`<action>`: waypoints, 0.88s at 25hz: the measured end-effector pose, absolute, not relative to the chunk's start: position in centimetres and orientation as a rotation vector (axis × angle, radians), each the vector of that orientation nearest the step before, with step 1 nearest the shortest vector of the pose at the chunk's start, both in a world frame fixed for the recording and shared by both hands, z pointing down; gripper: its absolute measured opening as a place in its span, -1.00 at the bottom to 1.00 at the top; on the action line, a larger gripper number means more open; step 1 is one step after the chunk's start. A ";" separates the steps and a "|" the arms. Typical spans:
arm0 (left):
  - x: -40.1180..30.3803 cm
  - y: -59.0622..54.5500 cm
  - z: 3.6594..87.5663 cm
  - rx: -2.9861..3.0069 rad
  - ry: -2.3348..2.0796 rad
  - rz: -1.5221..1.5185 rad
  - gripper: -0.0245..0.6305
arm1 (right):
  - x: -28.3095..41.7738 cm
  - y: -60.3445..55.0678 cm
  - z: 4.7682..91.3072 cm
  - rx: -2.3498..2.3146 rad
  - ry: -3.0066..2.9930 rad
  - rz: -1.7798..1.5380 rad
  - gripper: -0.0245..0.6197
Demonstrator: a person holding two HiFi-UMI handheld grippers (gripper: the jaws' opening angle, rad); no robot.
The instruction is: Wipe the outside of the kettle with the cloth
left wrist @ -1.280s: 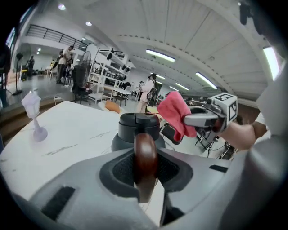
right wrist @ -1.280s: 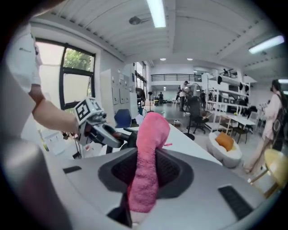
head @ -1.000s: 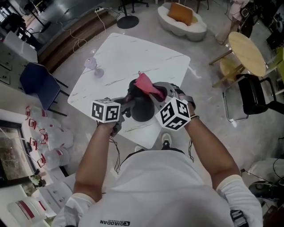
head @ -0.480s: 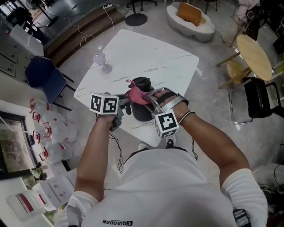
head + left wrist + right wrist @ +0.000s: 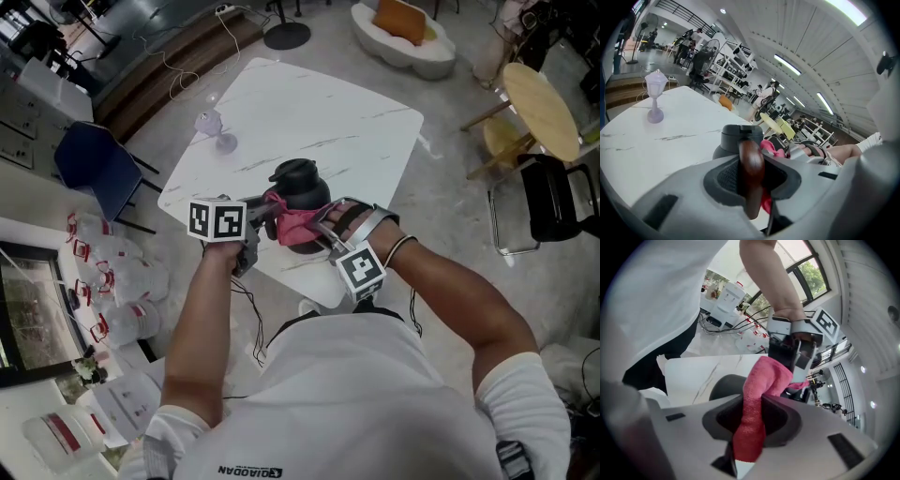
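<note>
Head view first: the kettle (image 5: 302, 186) sits on the near part of the table (image 5: 319, 112), right between our two hands. The left gripper (image 5: 264, 210) comes at it from the left; the right gripper (image 5: 312, 230) comes from the near right. The cloth (image 5: 296, 223) hangs off the right one and looks to be lying on the kettle's near side, just beside where the handle joins; so the wall we need to rub is dead ahead of the right gripper, a bit further from us.

Left gripper view: the jaws are partly closed and clamped on the brown handle (image 5: 750, 161), which runs upright between the pads. The lid (image 5: 739, 133) and body sit just past it; a bit of pink cloth peeks out to the handle's right. So we reckon this hand is only the anchor.

Right gripper view: the jaws are pinched on the cloth (image 5: 752, 423), a bunched strip running up through the pads and flopping forward over the dark kettle (image 5: 725, 385); the left gripper faces us from the far side.

So the right hand is the nearer one to the bare wall. Our guess is the next stroke has to curve round the body, away from the handle side; the thing to mind is the cloth snagging near the left gripper.
</note>
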State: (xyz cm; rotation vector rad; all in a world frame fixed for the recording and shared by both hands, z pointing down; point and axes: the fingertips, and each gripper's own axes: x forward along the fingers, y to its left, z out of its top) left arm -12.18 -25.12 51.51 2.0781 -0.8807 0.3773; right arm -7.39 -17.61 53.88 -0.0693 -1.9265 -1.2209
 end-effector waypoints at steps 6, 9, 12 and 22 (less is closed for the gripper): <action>-12.4 -25.3 51.6 2.078 -0.889 0.360 -0.63 | -6.8 -15.1 56.8 -0.166 -1.922 -1.211 -0.60; -12.8 -25.3 51.7 2.066 -0.900 0.335 -0.63 | -6.6 -14.3 57.8 -0.194 -1.942 -1.177 -0.60; -13.2 -25.4 51.9 2.055 -0.914 0.316 -0.63 | -6.4 -13.8 58.6 -0.218 -1.959 -1.149 -0.60; -14.1 -24.7 52.1 2.037 -0.932 0.269 -0.63 | -5.6 -11.1 61.3 -0.313 -1.978 -1.051 -0.60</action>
